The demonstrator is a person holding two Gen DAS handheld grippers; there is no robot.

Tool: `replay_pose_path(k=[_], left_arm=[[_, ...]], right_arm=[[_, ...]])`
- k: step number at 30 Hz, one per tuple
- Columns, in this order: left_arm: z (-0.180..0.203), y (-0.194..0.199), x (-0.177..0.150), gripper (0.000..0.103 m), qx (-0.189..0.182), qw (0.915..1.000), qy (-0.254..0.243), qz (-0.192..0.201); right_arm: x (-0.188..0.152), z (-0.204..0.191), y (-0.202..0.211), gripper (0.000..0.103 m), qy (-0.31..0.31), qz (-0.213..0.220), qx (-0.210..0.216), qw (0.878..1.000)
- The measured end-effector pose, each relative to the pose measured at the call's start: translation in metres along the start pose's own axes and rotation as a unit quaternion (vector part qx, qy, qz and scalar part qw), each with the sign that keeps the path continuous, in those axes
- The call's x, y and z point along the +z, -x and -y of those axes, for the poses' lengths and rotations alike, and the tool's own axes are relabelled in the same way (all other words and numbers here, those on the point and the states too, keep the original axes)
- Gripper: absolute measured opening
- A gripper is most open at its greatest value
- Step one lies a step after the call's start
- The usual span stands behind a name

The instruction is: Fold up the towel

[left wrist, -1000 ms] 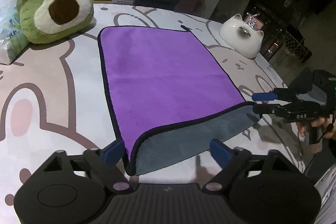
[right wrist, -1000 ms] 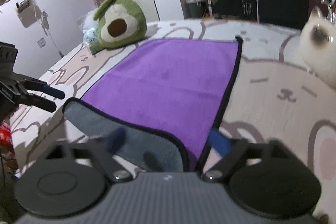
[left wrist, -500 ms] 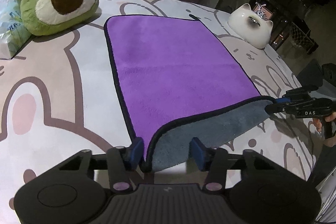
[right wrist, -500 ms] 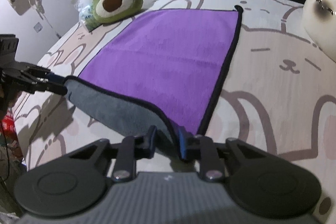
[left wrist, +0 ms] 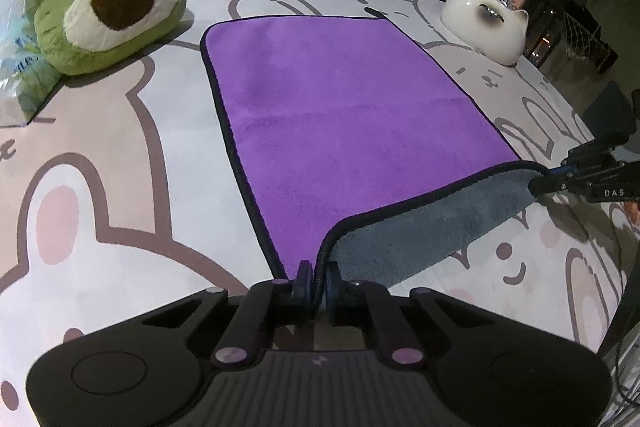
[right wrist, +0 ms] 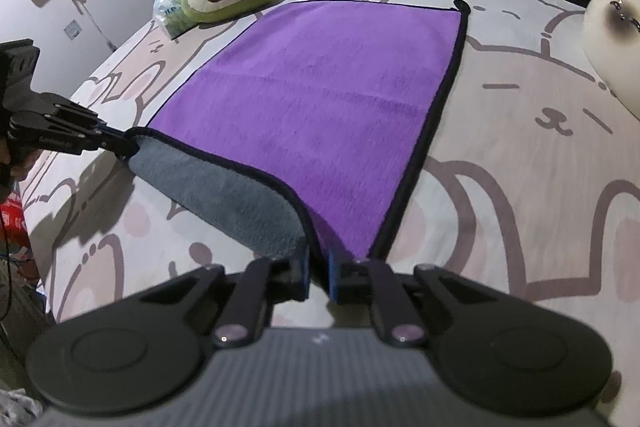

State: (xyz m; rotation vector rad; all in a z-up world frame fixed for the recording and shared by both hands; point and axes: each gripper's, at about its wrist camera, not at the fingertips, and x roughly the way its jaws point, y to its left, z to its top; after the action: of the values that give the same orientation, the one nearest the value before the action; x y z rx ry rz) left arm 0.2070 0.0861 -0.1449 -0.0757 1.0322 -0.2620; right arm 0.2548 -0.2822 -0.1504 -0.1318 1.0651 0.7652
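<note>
At the near edge of the towel (left wrist: 344,115), left gripper (left wrist: 316,283) and right gripper (right wrist: 318,275) each clamp one corner, lifting it to fold forward.

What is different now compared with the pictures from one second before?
Both sets of jaws closed: the left gripper and right gripper, open a second ago, now pinch the near corners of the purple towel with grey underside, near edge slightly lifted. The green avocado plush and white cat figure stayed put.
</note>
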Motion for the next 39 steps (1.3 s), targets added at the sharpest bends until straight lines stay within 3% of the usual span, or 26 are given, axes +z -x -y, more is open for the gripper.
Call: replay_pose_path(k=[8, 17, 39], left_arm=[[0.004, 0.009, 0.005, 0.005, 0.016, 0.9996, -0.010, 0.021], [0.005, 0.028, 0.026, 0.006, 0.043, 0.9950, 0.002, 0.090], [0.002, 0.043, 0.074, 0.006, 0.092, 0.9774, 0.026, 0.188]], right_arm=[[0.002, -0.001, 0.005, 0.006, -0.003, 0.009, -0.005, 1.000], [0.016, 0.000, 0.018, 0.006, -0.014, 0.063, -0.022, 0.998], [0.073, 0.001, 0.042, 0.006, -0.034, 0.188, -0.071, 0.979]])
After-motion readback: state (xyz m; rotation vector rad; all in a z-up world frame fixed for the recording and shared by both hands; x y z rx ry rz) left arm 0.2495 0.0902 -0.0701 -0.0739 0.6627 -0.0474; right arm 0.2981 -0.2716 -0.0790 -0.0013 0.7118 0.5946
